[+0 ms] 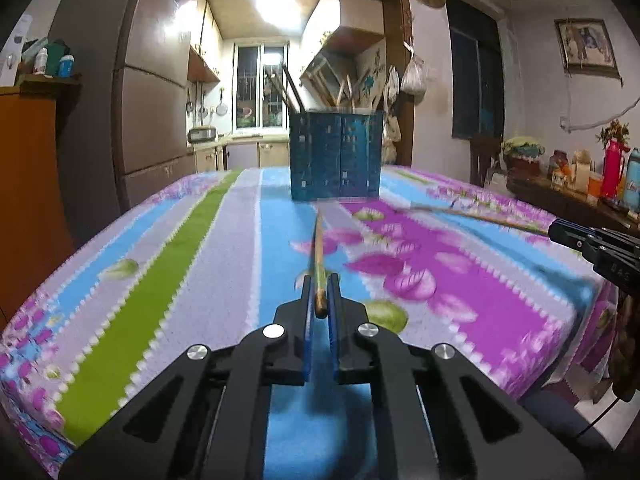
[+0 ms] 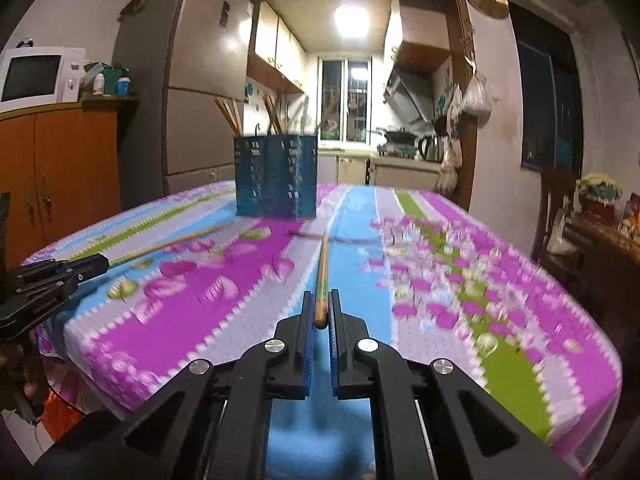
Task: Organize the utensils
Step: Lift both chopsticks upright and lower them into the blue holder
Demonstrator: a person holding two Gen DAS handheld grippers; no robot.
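Observation:
My left gripper (image 1: 320,290) is shut on a wooden chopstick (image 1: 319,252) that points forward at the blue utensil holder (image 1: 336,154). My right gripper (image 2: 321,306) is shut on a second wooden chopstick (image 2: 322,268) that points toward the same holder (image 2: 276,176). Both are held above the flowered tablecloth (image 1: 180,264). The holder stands upright at the table's far side with several chopsticks sticking out of it. Each gripper shows in the other's view: the right one (image 1: 560,232) at the right edge, the left one (image 2: 96,264) at the left edge.
The table edge (image 2: 600,344) drops off on the right, with a dark side table of bottles (image 1: 580,188) beyond. A fridge (image 2: 200,92) and an orange cabinet (image 2: 60,160) with a microwave stand to the left. The kitchen lies behind.

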